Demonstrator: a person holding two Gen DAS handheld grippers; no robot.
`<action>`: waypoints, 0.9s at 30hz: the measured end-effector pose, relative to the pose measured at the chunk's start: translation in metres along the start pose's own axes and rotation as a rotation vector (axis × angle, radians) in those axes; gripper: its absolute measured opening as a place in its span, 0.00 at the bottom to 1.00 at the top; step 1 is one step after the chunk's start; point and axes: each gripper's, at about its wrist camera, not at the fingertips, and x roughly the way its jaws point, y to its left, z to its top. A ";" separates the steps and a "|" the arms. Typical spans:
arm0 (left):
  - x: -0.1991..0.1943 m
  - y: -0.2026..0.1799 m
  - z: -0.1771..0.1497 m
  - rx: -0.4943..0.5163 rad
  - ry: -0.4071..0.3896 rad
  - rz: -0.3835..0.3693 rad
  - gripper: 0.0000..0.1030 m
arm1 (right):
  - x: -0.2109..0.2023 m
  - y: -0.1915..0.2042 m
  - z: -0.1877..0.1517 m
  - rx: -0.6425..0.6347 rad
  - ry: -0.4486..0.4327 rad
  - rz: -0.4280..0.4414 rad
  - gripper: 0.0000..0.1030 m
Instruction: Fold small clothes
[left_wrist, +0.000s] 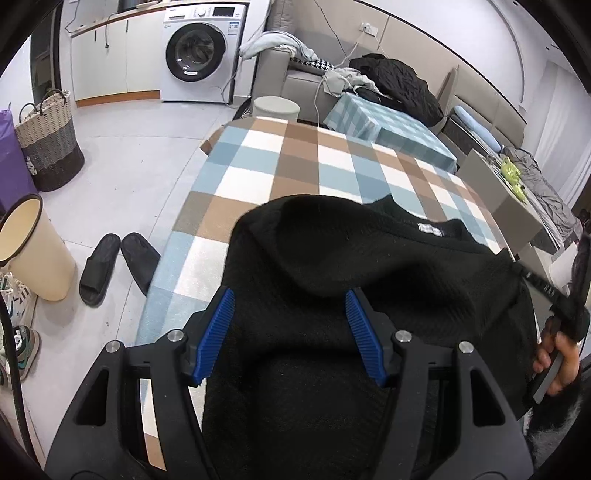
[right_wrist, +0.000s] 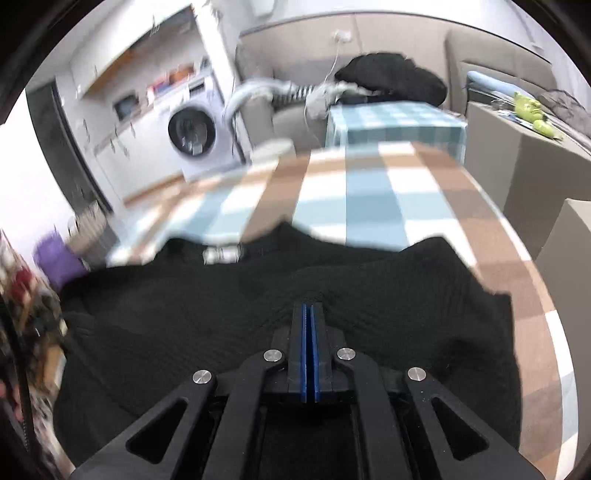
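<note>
A black knit sweater (left_wrist: 332, 258) lies crumpled on the near part of a table with a blue, brown and white checked cloth (left_wrist: 277, 158). Its white neck label (left_wrist: 430, 229) faces up. My left gripper (left_wrist: 290, 295) is open above the sweater's left part, and fabric bulges between its blue pads (left_wrist: 218, 332) without being pinched. In the right wrist view my right gripper (right_wrist: 307, 306) is shut, and a fold of the sweater (right_wrist: 184, 314) puckers up into its tips. From the left wrist view that gripper (left_wrist: 546, 295) and the hand (left_wrist: 554, 358) on it sit at the sweater's raised right edge.
Left of the table on the floor are black slippers (left_wrist: 114, 266), a cream bin (left_wrist: 33, 251) and a woven basket (left_wrist: 50, 140). A washing machine (left_wrist: 199, 55), a round stool (left_wrist: 276, 107), a second checked table (left_wrist: 388, 129) and a sofa with clothes (left_wrist: 399, 81) stand beyond. A grey box (left_wrist: 509, 206) adjoins the right edge.
</note>
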 end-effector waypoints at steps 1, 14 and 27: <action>-0.003 0.001 0.001 -0.004 -0.009 -0.002 0.58 | -0.006 -0.003 0.007 0.019 -0.045 -0.018 0.01; 0.022 0.001 0.011 -0.024 0.039 0.041 0.58 | 0.004 -0.036 0.010 0.210 0.036 -0.085 0.40; 0.111 -0.106 0.017 0.197 0.204 -0.047 0.58 | -0.048 -0.044 -0.025 0.185 0.042 -0.096 0.49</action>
